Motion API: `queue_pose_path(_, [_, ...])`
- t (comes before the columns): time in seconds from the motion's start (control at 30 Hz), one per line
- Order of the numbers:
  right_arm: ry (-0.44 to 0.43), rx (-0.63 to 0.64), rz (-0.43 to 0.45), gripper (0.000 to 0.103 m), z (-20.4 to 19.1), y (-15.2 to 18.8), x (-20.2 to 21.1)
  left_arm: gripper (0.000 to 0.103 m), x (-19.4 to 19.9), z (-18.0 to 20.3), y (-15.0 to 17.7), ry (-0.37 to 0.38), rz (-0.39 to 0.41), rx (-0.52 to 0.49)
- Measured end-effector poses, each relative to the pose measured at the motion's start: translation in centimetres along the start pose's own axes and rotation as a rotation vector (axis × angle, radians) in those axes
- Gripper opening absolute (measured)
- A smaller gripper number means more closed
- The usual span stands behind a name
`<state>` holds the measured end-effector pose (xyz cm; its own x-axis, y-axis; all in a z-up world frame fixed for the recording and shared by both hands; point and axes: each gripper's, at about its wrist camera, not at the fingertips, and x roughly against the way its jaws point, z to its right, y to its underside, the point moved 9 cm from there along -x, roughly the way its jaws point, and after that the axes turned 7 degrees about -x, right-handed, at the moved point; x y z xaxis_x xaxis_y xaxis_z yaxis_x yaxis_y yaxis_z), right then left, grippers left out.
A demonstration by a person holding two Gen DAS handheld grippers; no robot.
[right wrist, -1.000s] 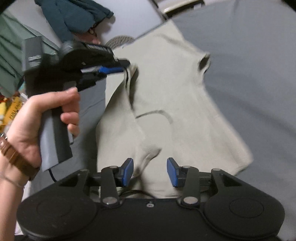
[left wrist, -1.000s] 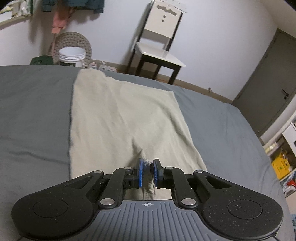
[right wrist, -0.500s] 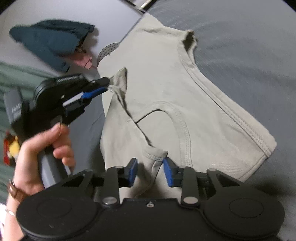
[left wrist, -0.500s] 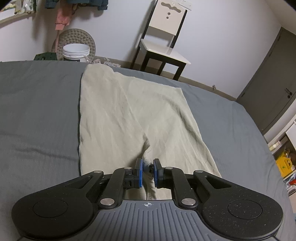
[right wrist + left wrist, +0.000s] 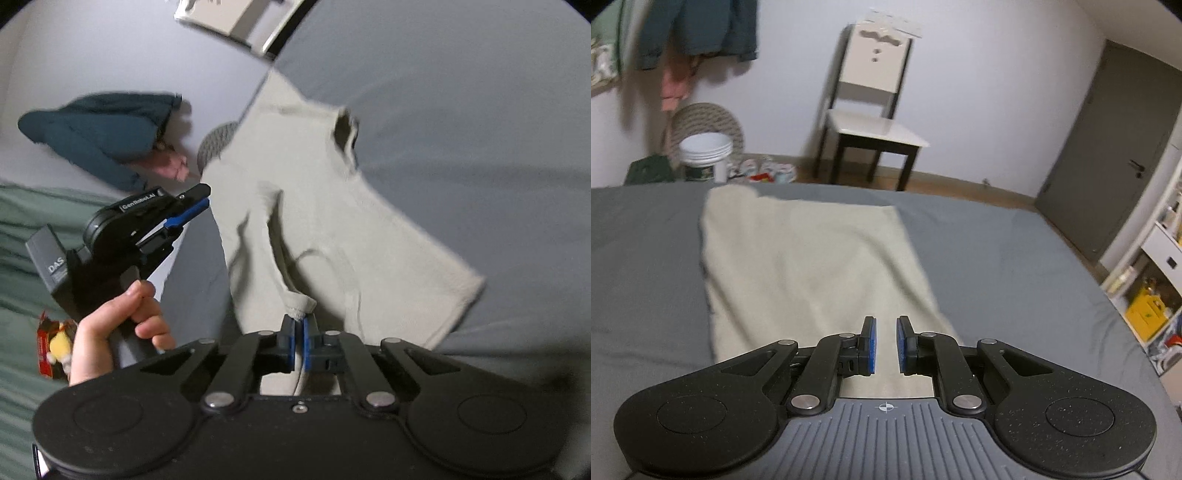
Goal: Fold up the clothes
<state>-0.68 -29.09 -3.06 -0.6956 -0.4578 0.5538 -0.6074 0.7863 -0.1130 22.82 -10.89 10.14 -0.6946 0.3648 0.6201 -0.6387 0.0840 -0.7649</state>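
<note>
The beige T-shirt (image 5: 369,236) lies flat on the grey bed (image 5: 997,258). The right claw (image 5: 298,341), just closed, pinches the shoulder fold. The left claw (image 5: 884,345) stands slightly parted, empty. Recommend re-gripping left before lifting evenly.

The shirt (image 5: 812,266) lies spread on the bed (image 5: 997,258), stretching away toward its far edge, beyond which a chair (image 5: 871,122) stands against the wall, a bucket (image 5: 705,155) to its left and a door (image 5: 1115,147) to its right.
</note>
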Motion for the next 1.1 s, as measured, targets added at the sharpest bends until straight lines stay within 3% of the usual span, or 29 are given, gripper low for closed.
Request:
queue_pose_path(0.07, [-0.005,0.005,0.033,0.004,-0.2,-0.7,1.5,0.011,-0.8,1.3,-0.2,0.016,-0.013,-0.007])
queue_pose_path(0.17, [0.013,0.031,0.065,0.004,-0.4,-1.6,2.5,0.012,-2.0,2.8,0.7,0.06,-0.098,-0.005])
queue_pose_path(0.27, [0.063,0.049,0.076,0.004,-0.1,-1.6,1.7,0.012,-2.3,2.7,1.7,0.004,-0.156,-0.021])
queue_pose_path(0.33, [0.072,0.046,0.056,0.004,0.0,-1.0,0.7,0.017,-2.3,1.7,2.0,-0.021,-0.17,0.027])
queue_pose_path(0.37, [0.079,0.047,0.051,0.004,0.4,-0.9,0.9,0.024,-2.3,1.2,2.1,-0.033,-0.178,0.052])
queue_pose_path(0.43, [0.093,0.068,0.049,0.004,0.3,-0.5,0.3,0.076,-2.6,0.7,2.6,-0.027,-0.213,0.089])
queue_pose_path(0.5, [0.103,0.095,0.05,0.004,0.1,-0.1,0.1,0.09,-2.7,0.9,2.8,-0.047,-0.206,0.062])
queue_pose_path(0.6, [0.109,0.123,0.047,0.004,-0.1,0.2,0.0,0.09,-3.4,1.8,2.9,-0.119,-0.206,-0.052])
queue_pose_path(0.77, [0.106,0.124,0.028,0.004,0.2,0.6,-0.1,0.089,-4.8,3.0,2.7,-0.181,-0.227,-0.149])
queue_pose_path(0.8, [0.105,0.127,0.024,0.004,0.2,0.7,-0.2,0.085,-4.9,3.1,2.7,-0.197,-0.228,-0.164])
queue_pose_path(0.83, [0.106,0.135,0.02,0.004,0.1,0.9,-0.3,0.068,-5.0,3.3,2.7,-0.213,-0.229,-0.179])
queue_pose_path(0.9, [0.104,0.15,0.016,0.004,-0.1,1.1,-0.3,0.047,-5.4,2.9,3.1,-0.238,-0.261,-0.172])
queue_pose_path(1.03, [0.098,0.161,0.012,0.004,-0.2,1.4,-0.3,0.043,-5.3,2.8,3.6,-0.223,-0.272,-0.139])
queue_pose_path(1.1, [0.093,0.151,0.004,0.004,-0.2,1.3,-0.6,0.043,-5.2,2.8,3.6,-0.253,-0.271,-0.152])
